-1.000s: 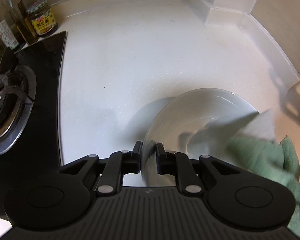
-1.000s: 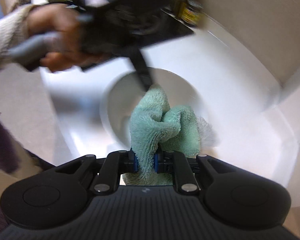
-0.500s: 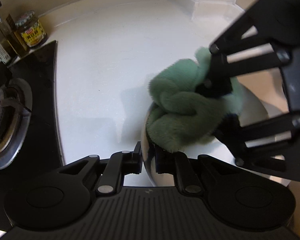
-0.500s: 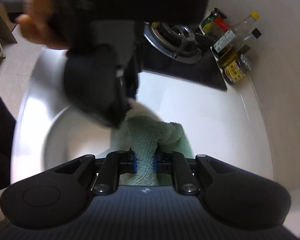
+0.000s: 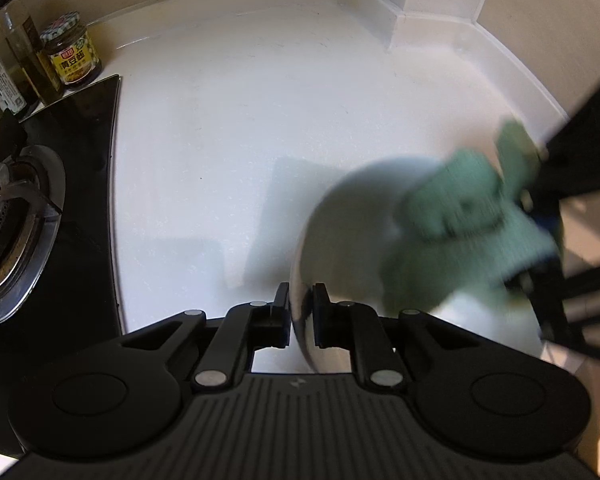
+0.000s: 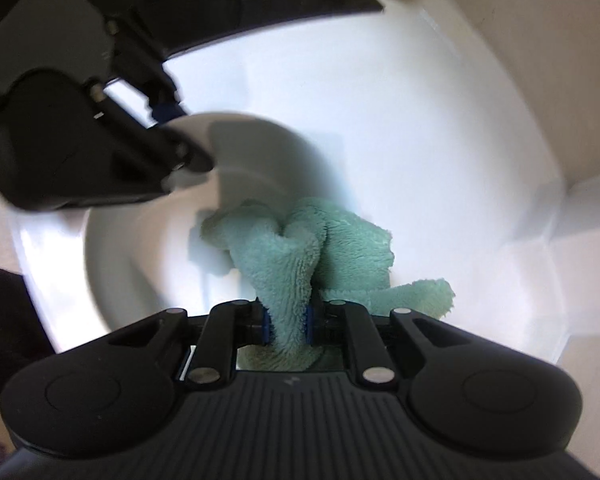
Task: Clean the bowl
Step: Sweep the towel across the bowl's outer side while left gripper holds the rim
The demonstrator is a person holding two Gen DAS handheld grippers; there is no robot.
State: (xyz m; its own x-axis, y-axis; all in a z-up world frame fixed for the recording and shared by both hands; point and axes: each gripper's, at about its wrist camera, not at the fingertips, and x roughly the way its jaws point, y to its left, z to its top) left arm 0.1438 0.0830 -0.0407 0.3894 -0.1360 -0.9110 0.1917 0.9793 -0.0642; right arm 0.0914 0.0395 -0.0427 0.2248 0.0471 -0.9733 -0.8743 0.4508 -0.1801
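The right gripper (image 6: 287,326) has its jaws clamped tight on a bunched green cloth (image 6: 300,256), which spills forward from the blue pads into the hollow of the white bowl (image 6: 140,256). The left gripper (image 5: 301,312) straddles the bowl's near rim (image 5: 300,280), one finger outside and one inside; its jaws are opening, with the rim still between them. In the left wrist view the cloth (image 5: 460,232) is blurred and lies over the right half of the bowl. The bowl sits on a white counter (image 5: 260,120). Left of the bowl lies a black stove (image 5: 80,200) with a metal burner (image 5: 12,216). Beyond the stove, far from the bowl, a jar (image 5: 73,56) and bottles (image 5: 24,56) stand against the wall.
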